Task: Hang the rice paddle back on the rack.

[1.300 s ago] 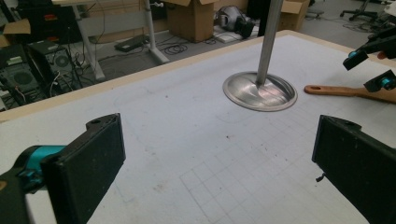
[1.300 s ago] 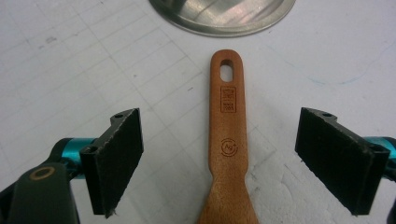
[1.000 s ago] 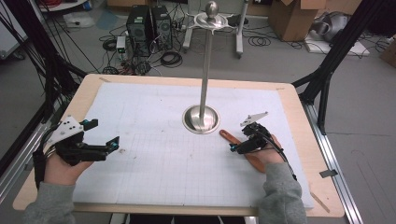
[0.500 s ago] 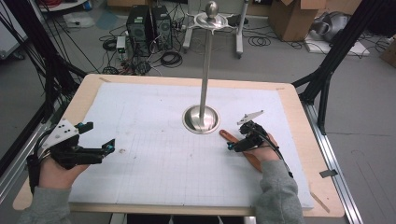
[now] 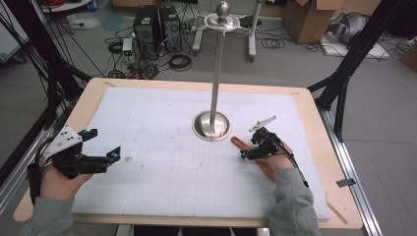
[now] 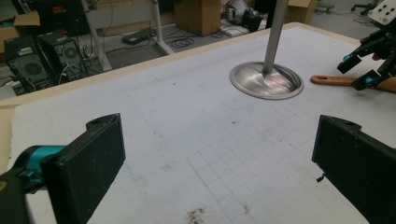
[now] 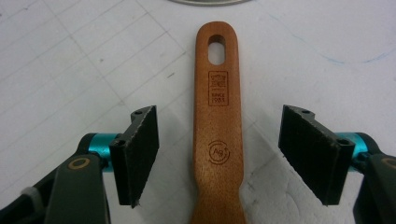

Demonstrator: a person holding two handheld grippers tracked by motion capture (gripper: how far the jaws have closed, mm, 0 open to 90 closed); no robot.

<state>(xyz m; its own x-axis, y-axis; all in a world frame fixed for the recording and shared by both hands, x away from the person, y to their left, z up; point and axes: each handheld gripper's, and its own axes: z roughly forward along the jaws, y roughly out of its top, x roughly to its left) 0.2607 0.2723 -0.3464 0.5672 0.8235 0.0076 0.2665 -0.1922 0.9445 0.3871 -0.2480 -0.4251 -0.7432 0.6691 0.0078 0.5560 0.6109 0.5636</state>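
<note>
Right gripper (image 7: 217,154) spread wide, one black jaw on each side of a wooden utensil handle (image 7: 218,126), neither pad touching the wood; stamped marks and a hanging slot on the handle, slotted end toward the far side. Same handle (image 5: 242,144) lying flat on the white gridded mat (image 5: 167,172), just right of and nearer than the round steel base (image 5: 212,125) of an upright metal pole (image 5: 215,73), apart from it. Left gripper (image 5: 104,147) also wide open, empty, low over the near left part of the mat, jaws aimed toward the base (image 6: 266,80). Small brown specks on the mat (image 6: 196,214) ahead of it. Wooden tabletop rim (image 5: 314,128) around the mat; computer towers (image 5: 152,27) and cables on the far floor
</note>
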